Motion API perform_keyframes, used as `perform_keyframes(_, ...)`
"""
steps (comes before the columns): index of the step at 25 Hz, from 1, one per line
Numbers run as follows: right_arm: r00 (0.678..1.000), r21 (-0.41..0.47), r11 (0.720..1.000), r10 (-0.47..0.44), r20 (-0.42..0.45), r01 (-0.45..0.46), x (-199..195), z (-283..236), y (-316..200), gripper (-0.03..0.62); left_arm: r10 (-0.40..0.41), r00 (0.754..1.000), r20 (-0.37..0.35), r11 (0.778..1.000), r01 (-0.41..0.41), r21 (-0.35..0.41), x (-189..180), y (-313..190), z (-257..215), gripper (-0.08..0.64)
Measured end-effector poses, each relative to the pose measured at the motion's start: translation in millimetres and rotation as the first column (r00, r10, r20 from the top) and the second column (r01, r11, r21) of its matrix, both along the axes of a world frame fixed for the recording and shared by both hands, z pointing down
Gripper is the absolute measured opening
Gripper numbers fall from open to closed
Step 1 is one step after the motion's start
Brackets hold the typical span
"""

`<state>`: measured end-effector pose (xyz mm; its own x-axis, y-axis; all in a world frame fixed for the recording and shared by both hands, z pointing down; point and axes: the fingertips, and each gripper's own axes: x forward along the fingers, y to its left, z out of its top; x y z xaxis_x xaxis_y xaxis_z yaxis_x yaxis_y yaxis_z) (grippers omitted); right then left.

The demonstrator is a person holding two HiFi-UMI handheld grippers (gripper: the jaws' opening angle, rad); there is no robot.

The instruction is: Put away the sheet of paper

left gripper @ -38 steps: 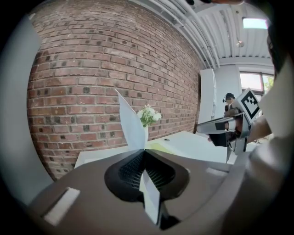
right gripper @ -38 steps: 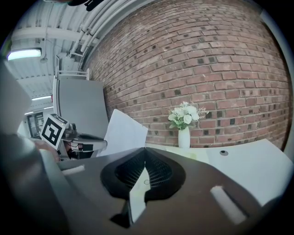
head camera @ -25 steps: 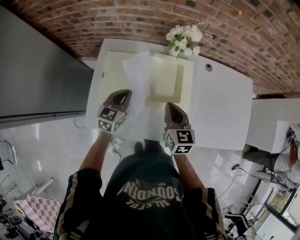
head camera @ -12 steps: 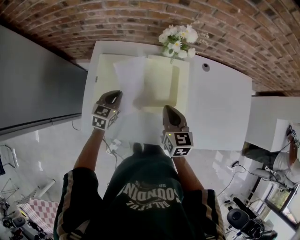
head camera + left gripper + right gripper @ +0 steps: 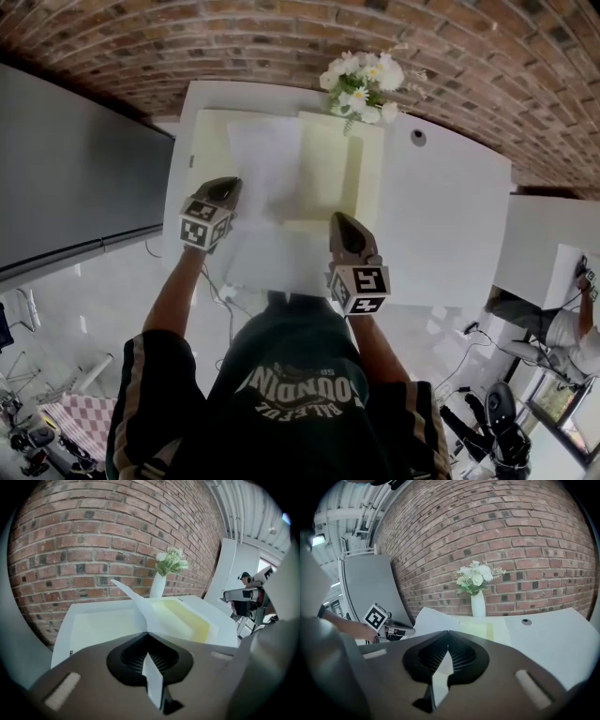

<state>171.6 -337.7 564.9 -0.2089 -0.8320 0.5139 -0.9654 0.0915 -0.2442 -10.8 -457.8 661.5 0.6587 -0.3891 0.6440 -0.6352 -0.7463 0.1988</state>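
So far the paper is in hand but not yet put away. The left gripper is clenched on its near left corner and the right gripper on its near right corner; each gripper view shows a white edge pinched between closed jaws. The sheet hangs over the counter, its far half above the open yellow box that sits against the brick wall beside the flowers. Its long axis runs away from the person toward the wall, with the near short edge stretched between the two grippers and the far short edge pointing at the wall. The sheet is not flat: it bends across its middle, and in the left gripper view a far corner curls upward. I cannot tell whether the far end touches the box. What is left, as I judge it, is to lower the sheet into the box, lay it flat and let go with both grippers.
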Motion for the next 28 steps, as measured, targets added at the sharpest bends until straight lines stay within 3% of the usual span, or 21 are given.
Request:
perform_keyframes(20,0.999,-0.04,0.998,0.043,0.014,-0.042,29.7,18.5,-17.2,0.002,0.066,0.997,0.031,0.986,-0.06,-0.155,34.1,-15.9,42.3,0.012)
perform_keyframes(28,0.998,-0.051,0.997,0.064,0.016,-0.063,39.5,23.7,-17.9,0.002,0.084,0.996,-0.01,0.978,-0.085,-0.191,59.3,-22.7,50.5,0.012)
